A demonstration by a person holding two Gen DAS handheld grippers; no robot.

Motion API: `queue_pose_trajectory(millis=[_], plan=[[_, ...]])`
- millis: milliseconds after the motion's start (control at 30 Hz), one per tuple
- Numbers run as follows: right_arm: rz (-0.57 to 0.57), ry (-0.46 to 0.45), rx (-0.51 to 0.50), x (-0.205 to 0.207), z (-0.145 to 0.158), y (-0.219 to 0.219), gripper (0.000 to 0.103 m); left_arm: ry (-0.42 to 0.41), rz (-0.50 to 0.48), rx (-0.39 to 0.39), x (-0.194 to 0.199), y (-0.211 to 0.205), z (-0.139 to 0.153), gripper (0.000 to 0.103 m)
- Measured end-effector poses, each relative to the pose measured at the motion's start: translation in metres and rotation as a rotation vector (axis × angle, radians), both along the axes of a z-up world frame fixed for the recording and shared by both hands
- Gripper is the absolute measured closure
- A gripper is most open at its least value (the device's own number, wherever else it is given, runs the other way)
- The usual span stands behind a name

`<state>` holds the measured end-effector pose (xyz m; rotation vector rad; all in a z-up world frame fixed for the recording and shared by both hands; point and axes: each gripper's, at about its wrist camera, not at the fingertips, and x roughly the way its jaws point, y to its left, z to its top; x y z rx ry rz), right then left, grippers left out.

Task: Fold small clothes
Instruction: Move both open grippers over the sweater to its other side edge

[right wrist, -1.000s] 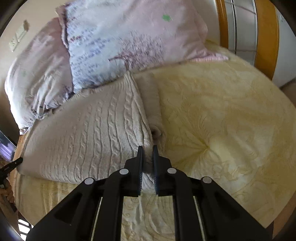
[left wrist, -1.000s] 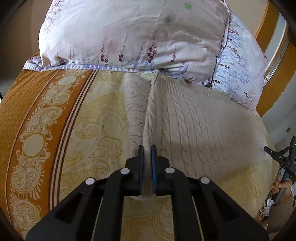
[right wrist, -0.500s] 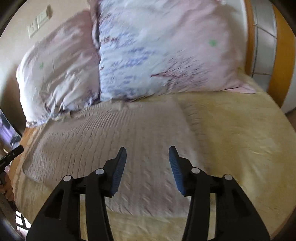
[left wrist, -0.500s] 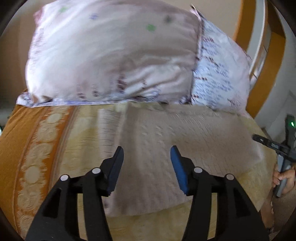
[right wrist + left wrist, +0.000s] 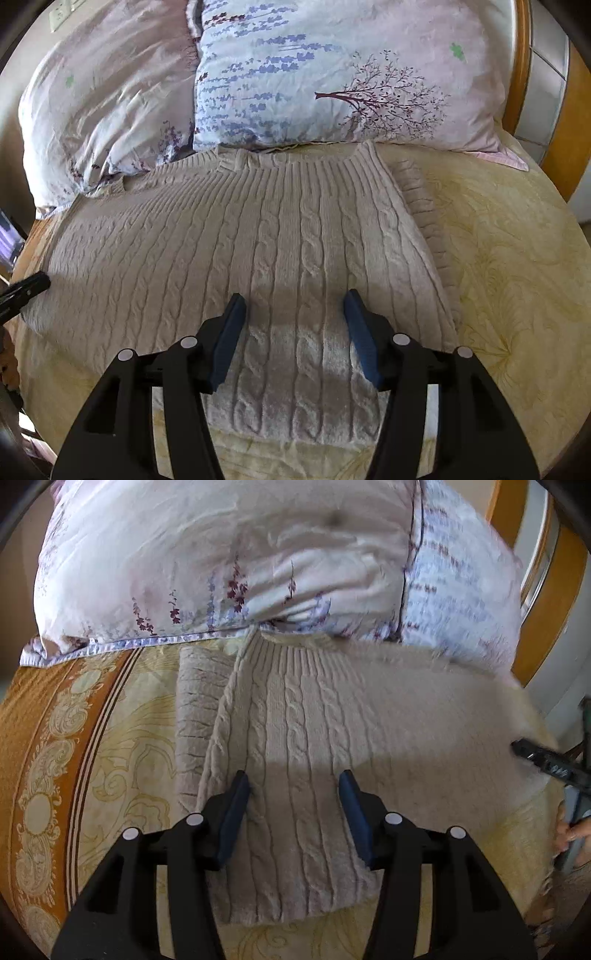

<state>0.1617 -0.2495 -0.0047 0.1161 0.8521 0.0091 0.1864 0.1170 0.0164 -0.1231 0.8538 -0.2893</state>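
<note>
1. A cream cable-knit sweater [image 5: 258, 240] is laid flat on the yellow patterned bedspread [image 5: 517, 277], its ribbed edge lying just below the two floral pillows [image 5: 332, 74].
2. At each side of the sweater a narrower strip of knit is seen beside the body panel; a sleeve or side is judged to be folded there, though which layer lies on top cannot be told.
3. The left gripper [image 5: 293, 812] is held above the knit with its jaws released; having just been opened, they clasp nothing.
4. The right gripper [image 5: 295, 332] is likewise released, its jaws having just been opening, with only the flat sweater seen beyond them.
5. The side folds are judged complete; a crosswise fold of the body is judged to be left, since the sweater is spread at full length.
</note>
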Motion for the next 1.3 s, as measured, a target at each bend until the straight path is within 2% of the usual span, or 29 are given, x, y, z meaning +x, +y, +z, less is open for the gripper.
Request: queue_pose_trajectory(millis=[167,267,333,467,567,800,900,1033,1300], plan=[[0.041,-0.043,0.077,-0.001,0.016,0.013,0.045,-0.039,0.100,-0.115,0.002,0.038,0.019,0.043],[0.088,-0.049,0.040,0.006,0.020,0.038,0.043,0.012,0.150,-0.180,0.018,0.058,0.015,0.042],[0.107,-0.043,0.013,0.012,0.020,0.053,0.038,0.062,0.172,-0.232,0.029,0.067,0.008,0.042],[0.134,-0.056,-0.053,0.022,0.018,0.076,0.038,0.117,0.192,-0.290,0.040,0.073,-0.002,0.042],[0.126,-0.062,-0.110,0.028,0.015,0.085,0.038,0.144,0.199,-0.305,0.047,0.071,-0.008,0.042],[0.130,-0.063,-0.163,0.033,0.007,0.090,0.034,0.176,0.232,-0.299,0.058,0.068,-0.018,0.042],[0.130,-0.061,-0.144,0.034,0.005,0.088,0.033,0.168,0.225,-0.289,0.058,0.065,-0.017,0.042],[0.130,-0.051,-0.092,0.036,0.006,0.083,0.032,0.171,0.221,-0.318,0.060,0.061,-0.018,0.043],[0.134,-0.062,-0.094,0.035,0.006,0.084,0.031,0.173,0.227,-0.341,0.061,0.055,-0.019,0.048]])
